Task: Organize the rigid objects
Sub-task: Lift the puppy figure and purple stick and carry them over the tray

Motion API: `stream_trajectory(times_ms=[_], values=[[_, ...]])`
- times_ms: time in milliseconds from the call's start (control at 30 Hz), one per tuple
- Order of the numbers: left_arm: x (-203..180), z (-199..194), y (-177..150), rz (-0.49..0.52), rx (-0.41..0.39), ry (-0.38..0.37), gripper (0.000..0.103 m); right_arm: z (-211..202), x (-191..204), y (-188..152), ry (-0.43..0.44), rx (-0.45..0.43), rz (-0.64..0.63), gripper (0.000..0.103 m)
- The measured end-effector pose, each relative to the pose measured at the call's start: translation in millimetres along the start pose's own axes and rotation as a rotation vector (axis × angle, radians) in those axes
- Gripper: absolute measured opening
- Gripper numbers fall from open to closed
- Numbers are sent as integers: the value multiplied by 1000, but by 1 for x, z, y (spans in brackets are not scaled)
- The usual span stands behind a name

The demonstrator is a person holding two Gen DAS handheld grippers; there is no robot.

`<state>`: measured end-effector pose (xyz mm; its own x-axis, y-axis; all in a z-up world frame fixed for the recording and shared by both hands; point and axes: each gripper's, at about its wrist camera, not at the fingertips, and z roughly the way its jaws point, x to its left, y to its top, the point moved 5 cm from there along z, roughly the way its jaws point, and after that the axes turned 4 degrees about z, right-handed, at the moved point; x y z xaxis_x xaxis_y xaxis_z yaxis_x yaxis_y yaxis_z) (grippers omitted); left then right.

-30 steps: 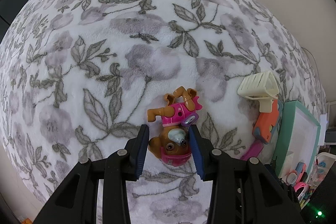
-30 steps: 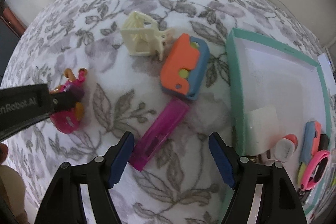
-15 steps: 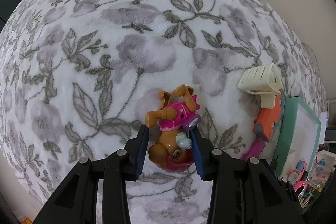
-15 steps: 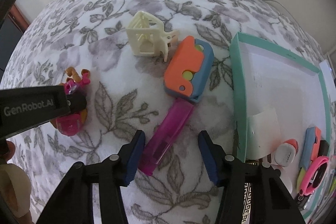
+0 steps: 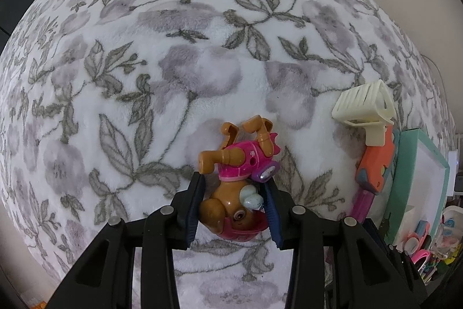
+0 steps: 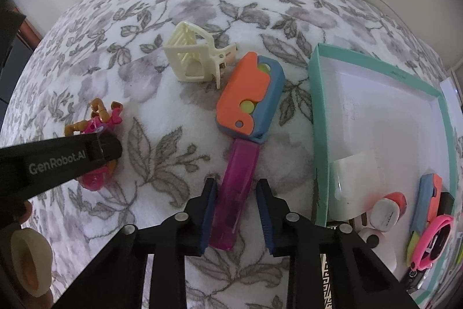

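Note:
A brown toy dog in a pink suit lies head-first between the pads of my left gripper, which is shut on its head and points straight down at the floral blanket. The right wrist view shows the same dog at the left, under that gripper's black finger. My right gripper straddles a translucent pink bar lying on the blanket. Its jaws are closing; the left pad is at the bar's edge and a thin gap remains on the right.
An orange and blue toy touches the bar's far end, with a cream claw clip beyond it. A teal-rimmed box at the right holds several small items. A person's hand shows at lower left.
The right jaws have closed from wide apart to close around the pink bar. The left gripper has sunk a little toward the blanket, still gripping the dog.

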<state>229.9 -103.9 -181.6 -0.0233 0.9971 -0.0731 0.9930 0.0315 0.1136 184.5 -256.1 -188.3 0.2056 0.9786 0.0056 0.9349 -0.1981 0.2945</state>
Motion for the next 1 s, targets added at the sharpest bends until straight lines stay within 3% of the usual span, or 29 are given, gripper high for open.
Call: stream_trajectory(times_ms=[467, 1000], values=[[11, -23, 3, -12, -16, -2, 39, -8, -6, 3, 46, 2, 17, 22], [22, -80, 16, -36, -109, -42, 39, -42, -12, 12, 84, -60, 28, 21]])
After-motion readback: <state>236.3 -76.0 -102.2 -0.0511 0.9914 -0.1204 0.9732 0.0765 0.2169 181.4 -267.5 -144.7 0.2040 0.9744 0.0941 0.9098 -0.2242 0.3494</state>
